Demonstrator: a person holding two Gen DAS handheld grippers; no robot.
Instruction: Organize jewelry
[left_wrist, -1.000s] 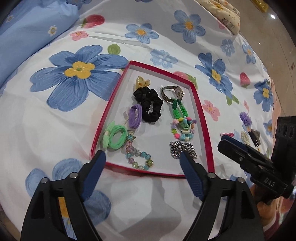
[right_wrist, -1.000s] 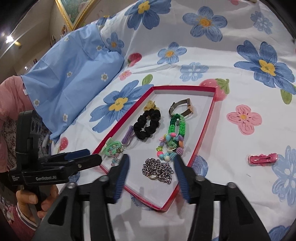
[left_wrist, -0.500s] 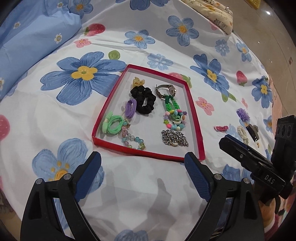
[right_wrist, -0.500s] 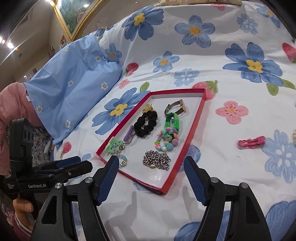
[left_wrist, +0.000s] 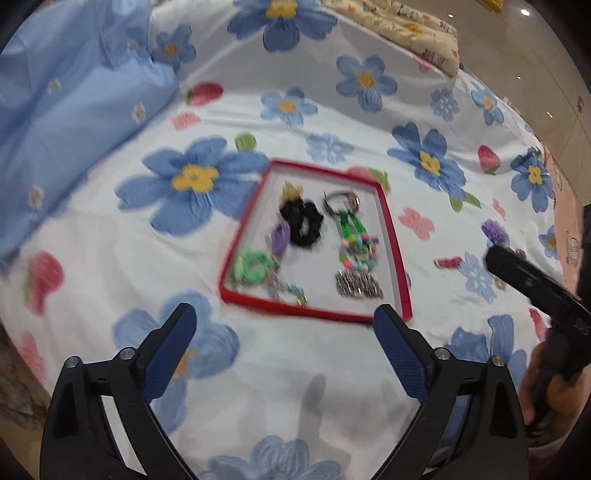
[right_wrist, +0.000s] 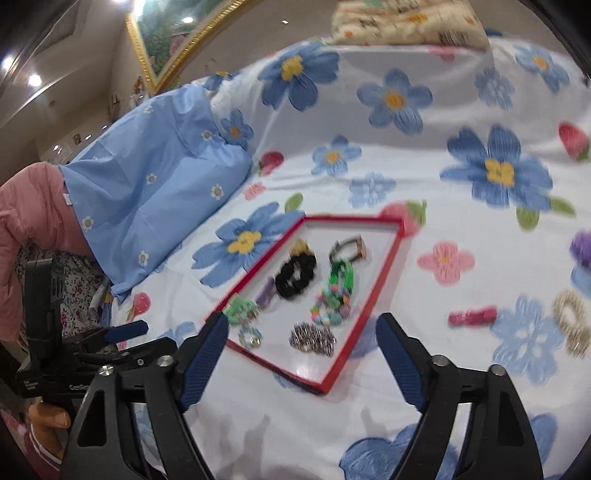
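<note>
both grippers (left_wrist: 283, 328) (right_wrist: 301, 338) gape, empty; only right view shows gold scrunchie (right_wrist: 570, 326).

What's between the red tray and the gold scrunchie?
A pink hair clip lies on the sheet between the tray and the gold scrunchie, seen in the right wrist view.

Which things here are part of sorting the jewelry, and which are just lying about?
Job: red tray, silver chain, black scrunchie, pink hair clip, gold scrunchie.
Lying about: blue pillow, gold-framed picture, patterned cushion.
</note>
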